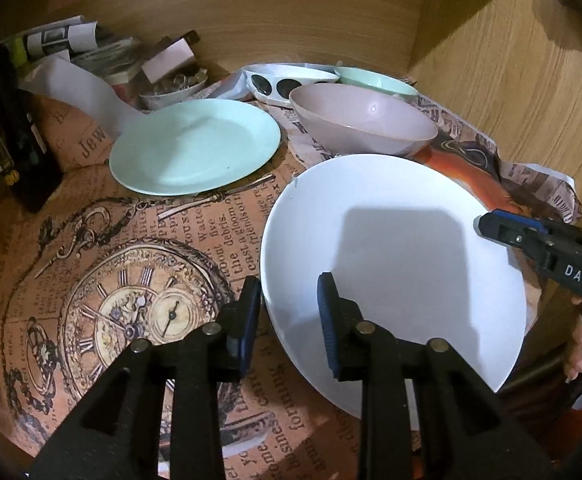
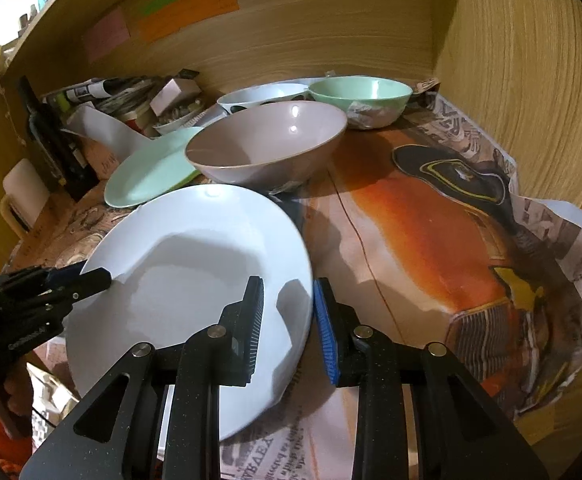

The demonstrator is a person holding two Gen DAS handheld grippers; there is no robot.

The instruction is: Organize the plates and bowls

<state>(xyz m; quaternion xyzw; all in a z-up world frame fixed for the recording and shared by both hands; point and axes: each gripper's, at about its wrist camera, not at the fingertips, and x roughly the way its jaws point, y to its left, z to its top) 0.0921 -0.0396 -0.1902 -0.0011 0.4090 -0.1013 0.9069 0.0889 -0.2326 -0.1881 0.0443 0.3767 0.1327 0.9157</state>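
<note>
A large white plate (image 1: 391, 260) (image 2: 195, 264) sits at the front of the paper-covered shelf. Its left rim runs between the jaws of my left gripper (image 1: 289, 308) (image 2: 87, 276), one finger outside the rim and one over the plate. My right gripper (image 2: 287, 308) (image 1: 491, 226) straddles the right rim the same way, its blue pad against the plate's edge. Both look shut on the rim. Behind the white plate lie a mint green plate (image 1: 195, 146) (image 2: 147, 172), a pink bowl (image 1: 363, 120) (image 2: 267, 148) and a green bowl (image 1: 375, 80) (image 2: 359, 96).
A white dish with black spots (image 1: 287, 80) (image 2: 259, 98) stands at the back. Papers (image 1: 71, 40), a small box and a dark bottle (image 1: 7, 128) (image 2: 47, 132) crowd the back left. Wooden walls (image 1: 491, 60) (image 2: 531, 80) close the back and right. A person's hand (image 1: 579, 344) shows at the right.
</note>
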